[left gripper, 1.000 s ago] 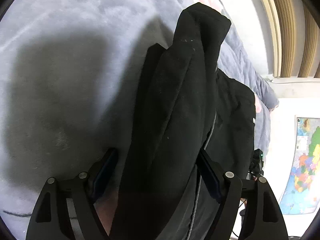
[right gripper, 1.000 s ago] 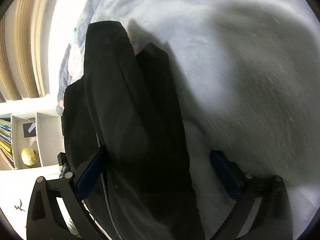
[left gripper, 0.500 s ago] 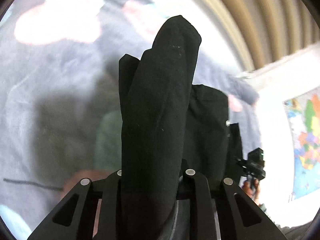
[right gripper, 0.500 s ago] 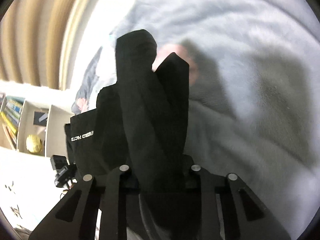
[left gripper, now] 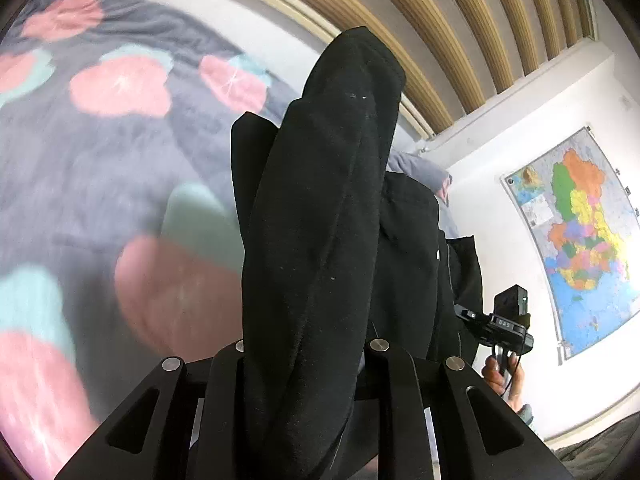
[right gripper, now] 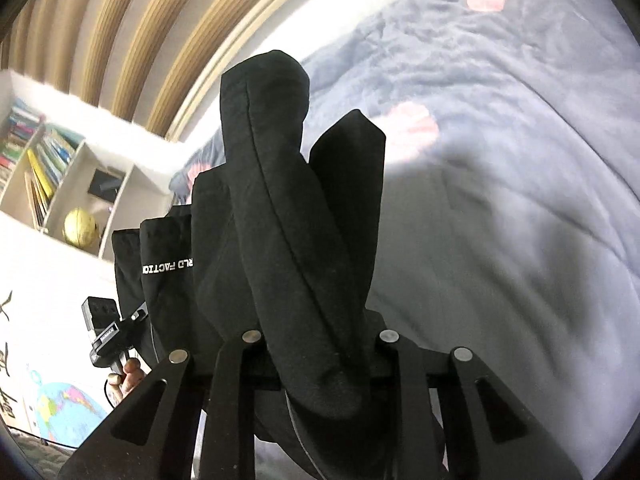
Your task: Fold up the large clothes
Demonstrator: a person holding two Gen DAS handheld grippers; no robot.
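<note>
Both grippers pinch the black garment point(left gripper: 320, 216) w/ fingers pressed tight on the cloth. The left gripper point(left gripper: 304, 350) holds one bunched end, the right gripper point(right gripper: 316, 340) holds another, and the cloth is up in the air above the gray blanket point(right gripper: 520, 208) w/ pink and green spots. The rest hangs between the two. I think the step is carrying it over to lay a fold. To do it well: keep both grips tight, keep the two ends level and apart so the cloth stays flat, then bring it down slowly onto the blanket, no twist.
</note>
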